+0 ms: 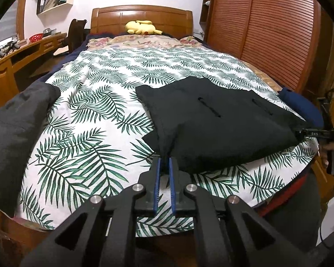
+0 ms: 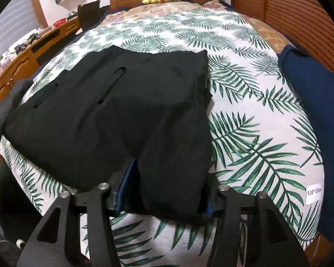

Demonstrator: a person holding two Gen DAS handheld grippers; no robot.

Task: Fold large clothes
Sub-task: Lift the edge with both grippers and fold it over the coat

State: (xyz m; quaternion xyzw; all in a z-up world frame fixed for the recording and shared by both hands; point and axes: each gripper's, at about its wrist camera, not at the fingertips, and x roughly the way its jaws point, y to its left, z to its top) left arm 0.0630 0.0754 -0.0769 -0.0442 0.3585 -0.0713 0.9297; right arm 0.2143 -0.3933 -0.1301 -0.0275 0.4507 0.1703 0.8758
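Observation:
A black garment (image 1: 211, 122) (image 2: 122, 111) lies folded on the leaf-print bed cover (image 1: 89, 122) (image 2: 256, 122), near the bed's front edge. My left gripper (image 1: 165, 159) is shut on the garment's near left corner, which rises slightly into its blue pads (image 1: 158, 173). The garment's thick near right fold lies between the fingers of my right gripper (image 2: 170, 171). Those jaws stand apart, and the left blue pad (image 2: 127, 178) shows bare beside the cloth. In the left wrist view the right gripper (image 1: 305, 133) sits at the garment's right corner, held by a hand (image 1: 327, 151).
A grey garment (image 1: 17, 133) lies at the bed's left edge and a blue one (image 1: 300, 104) (image 2: 311, 111) at its right. A yellow plush toy (image 1: 142, 27) rests by the headboard. A wooden desk (image 1: 22, 53) stands left, a slatted wardrobe (image 1: 267, 33) right.

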